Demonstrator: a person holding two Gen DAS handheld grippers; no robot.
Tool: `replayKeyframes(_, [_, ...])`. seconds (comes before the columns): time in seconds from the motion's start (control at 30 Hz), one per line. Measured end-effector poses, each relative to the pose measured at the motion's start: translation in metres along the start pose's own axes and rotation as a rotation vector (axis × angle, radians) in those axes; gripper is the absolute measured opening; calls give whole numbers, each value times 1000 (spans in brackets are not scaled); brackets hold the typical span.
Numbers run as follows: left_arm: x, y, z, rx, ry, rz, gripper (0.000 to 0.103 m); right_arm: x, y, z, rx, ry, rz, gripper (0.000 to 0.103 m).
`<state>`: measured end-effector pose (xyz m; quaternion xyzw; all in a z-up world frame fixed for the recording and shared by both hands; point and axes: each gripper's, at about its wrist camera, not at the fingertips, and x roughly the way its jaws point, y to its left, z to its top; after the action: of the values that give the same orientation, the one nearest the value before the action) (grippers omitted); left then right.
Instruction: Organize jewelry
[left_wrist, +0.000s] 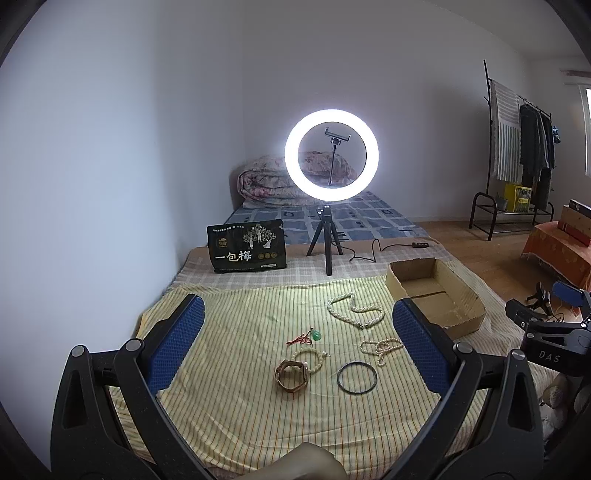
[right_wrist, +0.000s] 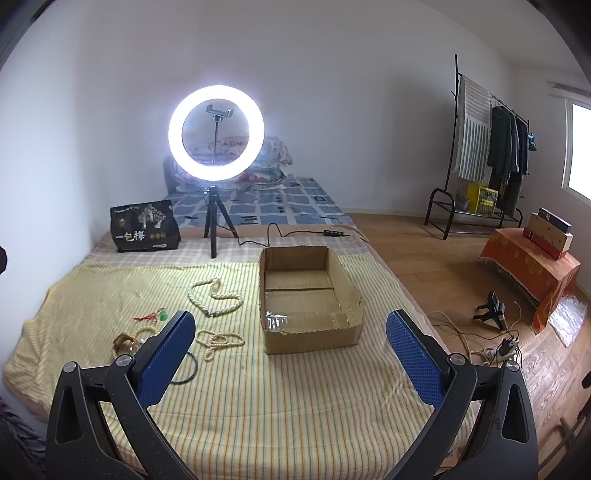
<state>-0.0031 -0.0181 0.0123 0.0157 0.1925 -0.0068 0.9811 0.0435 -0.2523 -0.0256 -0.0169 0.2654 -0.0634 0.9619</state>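
1. Far left, a black snack bag (left_wrist: 246, 246) is standing upright at the back of the bed, well behind the striped cloth (left_wrist: 236, 406).
2. The left gripper (left_wrist: 299, 332) is hovering over the cloth, fingers spread wide and gripping nothing.
3. Between those fingers the jewelry is lying loose: a red-corded green charm (left_wrist: 316, 335), a watch (left_wrist: 291, 374) touching a small bead bracelet (left_wrist: 312, 360), and a black bangle (left_wrist: 357, 377).
4. Further right, a thick pearl necklace (left_wrist: 354, 310) is lying near a thinner pearl strand (left_wrist: 382, 349).
5. The ring light (right_wrist: 216, 134) is glowing on its tripod behind everything, its cable trailing across the bed.
6. The cardboard box (right_wrist: 351, 295) is sitting just right of the pearls.
7. The right gripper (right_wrist: 291, 334) is hanging before that box, fingers wide apart and unloaded.
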Motion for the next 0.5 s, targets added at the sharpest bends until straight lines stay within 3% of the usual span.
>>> replayKeyframes(0.4, [25, 17, -4, -12, 39, 12, 103, 13, 4, -3, -6, 44, 20, 102])
replayKeyframes(0.5, [41, 30, -1, -18, 78, -1, 103, 19, 12, -4, -48, 51, 52, 103])
